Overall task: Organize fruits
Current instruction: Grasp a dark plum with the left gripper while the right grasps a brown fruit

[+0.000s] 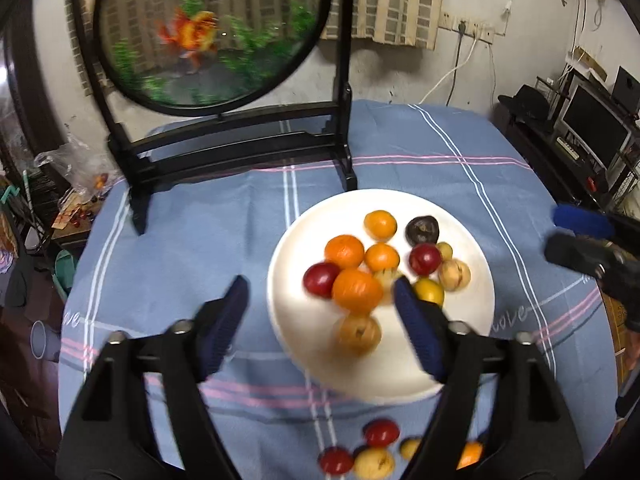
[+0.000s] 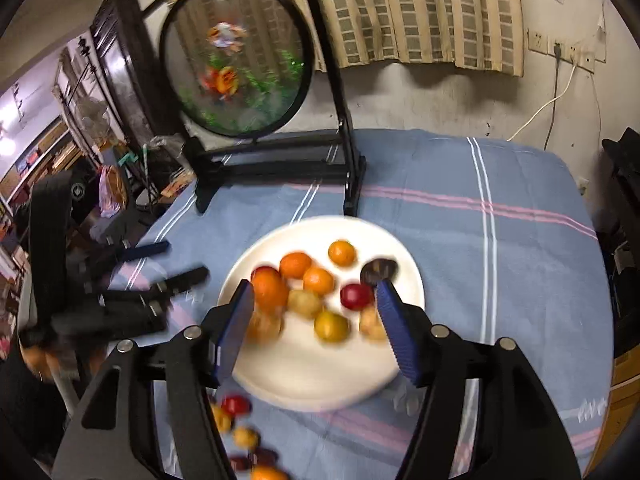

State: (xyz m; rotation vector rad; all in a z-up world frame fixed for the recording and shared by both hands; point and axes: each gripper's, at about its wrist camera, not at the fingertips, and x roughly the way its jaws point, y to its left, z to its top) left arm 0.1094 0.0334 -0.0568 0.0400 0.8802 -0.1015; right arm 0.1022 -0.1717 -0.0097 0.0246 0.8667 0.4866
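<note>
White and round, the plate (image 1: 288, 320) sits on a blue checked tablecloth (image 1: 192, 248) with pink and white stripes, just in front of a black stand (image 1: 240, 148) that carries a round fish picture (image 1: 208, 32). On the plate lie several fruits close together: oranges (image 1: 357, 289), a red plum (image 1: 321, 279) touching the nearest orange, a second red plum (image 1: 425, 259) further right, a dark fruit (image 1: 422, 230) toward the far rim, a yellow fruit (image 1: 429, 291), and a few tan ones (image 1: 454, 274). More fruit lies loose on the cloth (image 1: 380, 456) just beside the plate's near edge, among it red, tan and orange pieces; motion blur hides their details. The left gripper (image 1: 320, 300) hangs over the near left part of the plate with its blue-padded fingers (image 1: 226, 320) spread wide, nothing between them; one finger is over the cloth and the other over the plate. The right gripper (image 2: 316, 312) hangs over the plate too, its jaws likewise spread apart and grasping nothing, with the fruit visible between its pads (image 2: 236, 328). In the right wrist view the left gripper (image 2: 172, 266) appears to the left of the plate, above the cloth, and in the left wrist view the right gripper (image 1: 576, 236) shows at the right edge, well apart from the plate.
</note>
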